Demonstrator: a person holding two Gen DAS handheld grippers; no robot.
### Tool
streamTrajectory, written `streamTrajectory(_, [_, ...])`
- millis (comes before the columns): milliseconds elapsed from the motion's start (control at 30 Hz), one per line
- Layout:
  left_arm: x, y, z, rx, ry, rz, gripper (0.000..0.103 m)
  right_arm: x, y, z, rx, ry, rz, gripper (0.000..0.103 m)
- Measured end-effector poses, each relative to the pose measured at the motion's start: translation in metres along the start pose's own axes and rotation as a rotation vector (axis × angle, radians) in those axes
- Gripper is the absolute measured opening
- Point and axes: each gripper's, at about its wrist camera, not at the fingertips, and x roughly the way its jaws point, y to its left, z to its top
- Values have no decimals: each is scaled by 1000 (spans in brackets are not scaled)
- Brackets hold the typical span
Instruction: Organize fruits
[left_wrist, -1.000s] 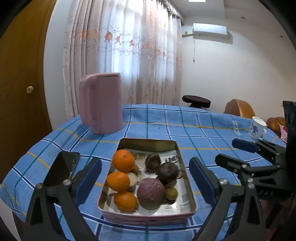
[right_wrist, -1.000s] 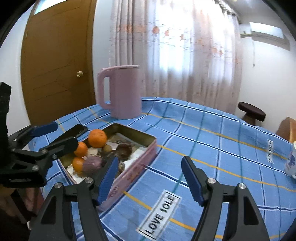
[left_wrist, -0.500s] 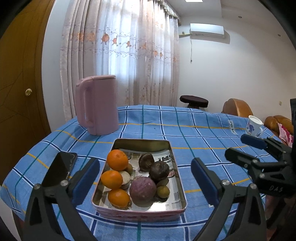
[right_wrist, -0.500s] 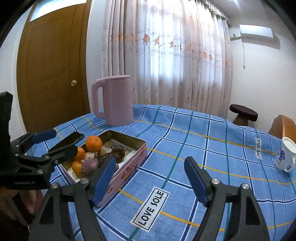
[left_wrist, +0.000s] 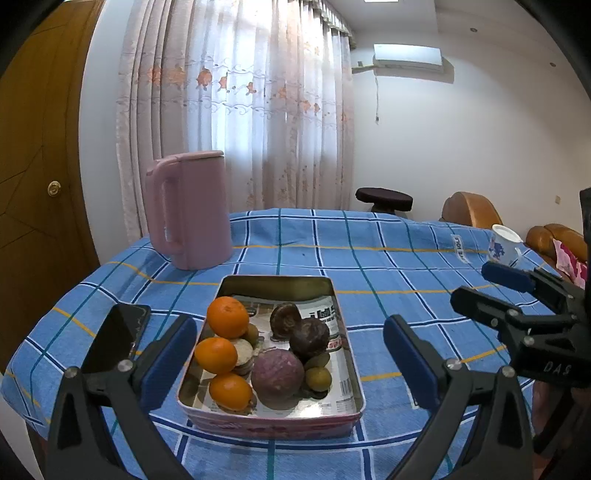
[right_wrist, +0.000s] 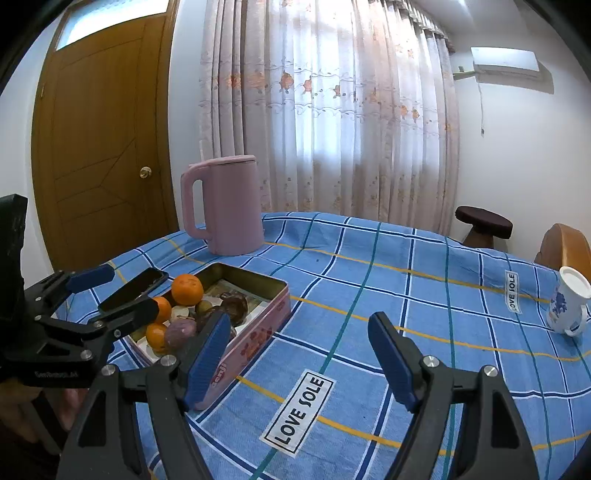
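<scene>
Fruit: three oranges lie in a column along the left side of the tin, a large purple fruit sits at the near middle, and two dark brown round fruits lie behind it; small greenish ones are tucked between. All of it is inside the tin, none on the cloth.
Tin: a shallow rectangular metal box lined with printed paper, standing on the blue checked cloth of the bench, near its front edge, which puts it within reach of both grippers.
Left gripper: jaws spread wide and holding nothing, hanging just in front of the tin with the fruit framed between its fingers; the spread looks wide enough to take even the purple fruit.
Right gripper: also wide apart and empty, held over bare cloth just right of the tin, its left finger overlapping the tin's near corner in view.
Stage: oranges grouped left and dark fruit right would suit a sorted tin, or one whose fruit is yet to be moved elsewhere; the pictures do not settle which.
Bystanders: a pink kettle behind the tin, a dark phone to its left, a white and blue mug far right, all well clear.
</scene>
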Motion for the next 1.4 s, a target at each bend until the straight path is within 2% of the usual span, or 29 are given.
streamTrajectory(500, [2, -4, 0, 0, 15, 3, 103, -6, -3, 1, 13, -22, -8, 78])
streamTrajectory(767, [-1, -2, 1, -17, -4, 10, 103, -8, -1, 0, 5, -31, -17, 78])
streamTrajectory(1000, [2, -5, 1, -14, 23, -1, 103, -12, -2, 0, -4, -41, -27, 78])
streamTrajectory(1400, [1, -12, 1, 1, 24, -17, 103, -11, -10, -5, -1, -33, -43, 79])
